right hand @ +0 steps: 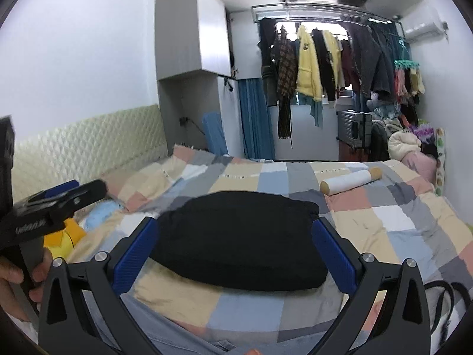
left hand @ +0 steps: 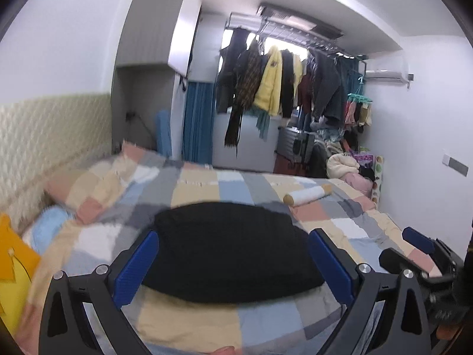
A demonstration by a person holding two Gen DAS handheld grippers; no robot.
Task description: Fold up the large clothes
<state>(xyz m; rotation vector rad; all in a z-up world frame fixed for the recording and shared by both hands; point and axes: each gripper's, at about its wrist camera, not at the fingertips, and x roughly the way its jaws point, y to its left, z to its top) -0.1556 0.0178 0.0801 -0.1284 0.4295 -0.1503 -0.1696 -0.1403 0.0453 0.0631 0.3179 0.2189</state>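
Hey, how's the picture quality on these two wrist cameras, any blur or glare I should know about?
Left wrist view: motion blur smears the headboard and quilt at left; the black garment reads clearer. Right wrist view: sharper overall, though the left gripper at the edge is soft. Both: window backlight blows out behind the hanging clothes, and fisheye bends the walls.

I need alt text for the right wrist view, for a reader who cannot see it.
A folded black garment lies on a patchwork bed cover, framed by the open right claw. The left claw shows at the left edge, and a white roll lies beyond the garment.
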